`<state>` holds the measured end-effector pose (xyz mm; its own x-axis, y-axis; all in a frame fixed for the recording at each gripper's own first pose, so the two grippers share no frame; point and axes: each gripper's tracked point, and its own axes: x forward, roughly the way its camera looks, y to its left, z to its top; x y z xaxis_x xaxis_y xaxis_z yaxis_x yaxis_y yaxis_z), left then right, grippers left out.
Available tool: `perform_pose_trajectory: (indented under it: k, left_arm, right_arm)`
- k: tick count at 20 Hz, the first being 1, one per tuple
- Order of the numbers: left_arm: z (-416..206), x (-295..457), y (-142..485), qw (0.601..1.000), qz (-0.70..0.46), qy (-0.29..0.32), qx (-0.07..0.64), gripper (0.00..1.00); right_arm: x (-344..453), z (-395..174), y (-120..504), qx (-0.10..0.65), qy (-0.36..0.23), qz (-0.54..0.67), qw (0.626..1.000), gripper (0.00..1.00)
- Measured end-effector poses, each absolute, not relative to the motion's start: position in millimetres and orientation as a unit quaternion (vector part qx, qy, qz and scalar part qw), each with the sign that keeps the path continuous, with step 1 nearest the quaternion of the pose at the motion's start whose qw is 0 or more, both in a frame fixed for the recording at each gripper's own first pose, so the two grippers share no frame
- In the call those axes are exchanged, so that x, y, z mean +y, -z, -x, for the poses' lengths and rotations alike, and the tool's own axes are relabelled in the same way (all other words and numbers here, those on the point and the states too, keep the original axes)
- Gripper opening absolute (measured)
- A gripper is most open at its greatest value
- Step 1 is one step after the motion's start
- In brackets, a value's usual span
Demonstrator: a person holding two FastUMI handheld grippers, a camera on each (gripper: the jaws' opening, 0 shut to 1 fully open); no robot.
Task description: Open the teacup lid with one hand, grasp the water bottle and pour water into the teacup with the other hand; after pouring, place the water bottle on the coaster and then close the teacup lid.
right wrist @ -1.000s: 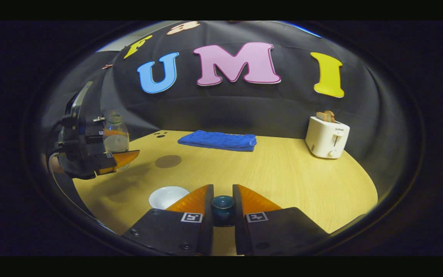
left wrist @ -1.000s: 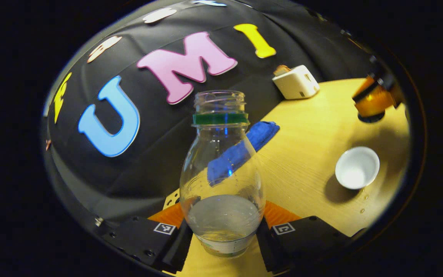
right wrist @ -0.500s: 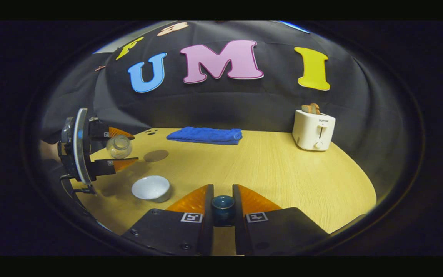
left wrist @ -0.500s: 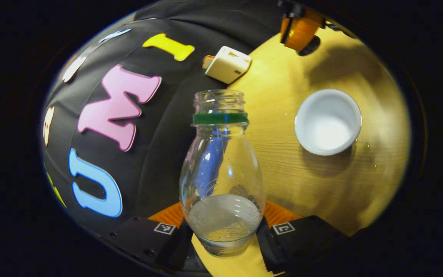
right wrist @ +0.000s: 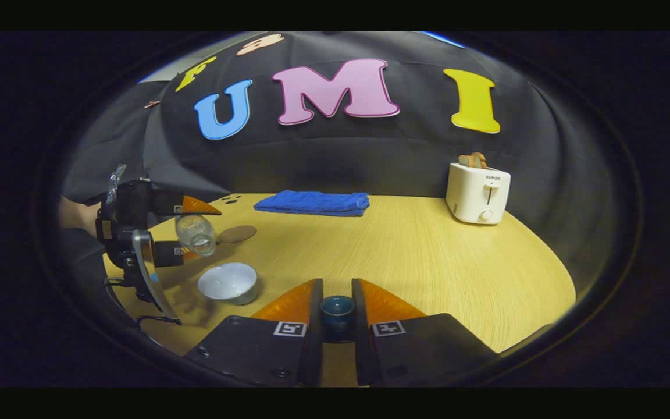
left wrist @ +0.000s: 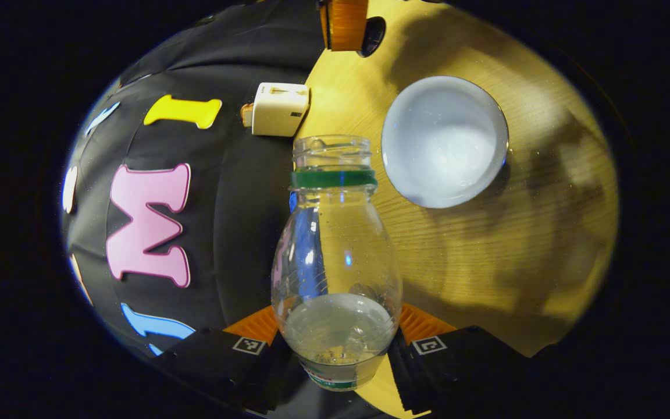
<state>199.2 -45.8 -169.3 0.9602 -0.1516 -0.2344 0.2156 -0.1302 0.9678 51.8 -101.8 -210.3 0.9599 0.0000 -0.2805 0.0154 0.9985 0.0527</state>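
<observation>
Water bottle (left wrist: 335,262): clear plastic, bulbous body, green ring at the neck, cap off, mouth open. Sm. amount of water pooled in the base end, label strip at the very bottom. In the left gripper view it sits between the left gripper (left wrist: 338,349) fingers, both pressed on its lower body, so the tool is clamped on the bottle.

In the right gripper view the bottle (right wrist: 195,234) is tipped over, mouth pointing down toward the teacup (right wrist: 228,283), at approx. 9 o'clock of the table (right wrist: 416,256). No stream visible.

Teacup (left wrist: 444,141): white, round, lid off, at approx. 2 o'clock from the bottle mouth in the left gripper view. Inside looks pale & glossy; can't tell if there's water in it.

Right gripper (right wrist: 338,314) narrow, fingers closed on the dark blue-green teacup lid (right wrist: 337,309) by its knob, held near the table front, at 3 o'clock from the cup.

Brown round coaster (right wrist: 237,234) lies just beyond the bottle, bare. Blue towel (right wrist: 312,203) folded at 12 o'clock, white toaster (right wrist: 478,192) w/ bread at 2 o'clock.
</observation>
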Motion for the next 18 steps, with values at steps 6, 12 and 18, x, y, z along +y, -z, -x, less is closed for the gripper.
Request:
perform_pose_trajectory:
  k: [6, 12, 18]
  left_arm:
    - [-204, -47, 169, 0.604, -0.784, 0.139, 0.010, 0.76]
    - [-207, -44, 170, 0.567, -0.812, 0.138, 0.009, 0.76]
    - [-207, -44, 164, 0.538, -0.832, 0.135, -0.002, 0.76]
  right_arm:
    - [-95, -48, 210, 0.141, -0.006, -0.028, 0.990, 0.21]
    - [-87, -44, 211, 0.144, -0.013, -0.032, 0.989, 0.26]
    - [-80, -39, 214, 0.146, -0.018, -0.037, 0.988, 0.21]
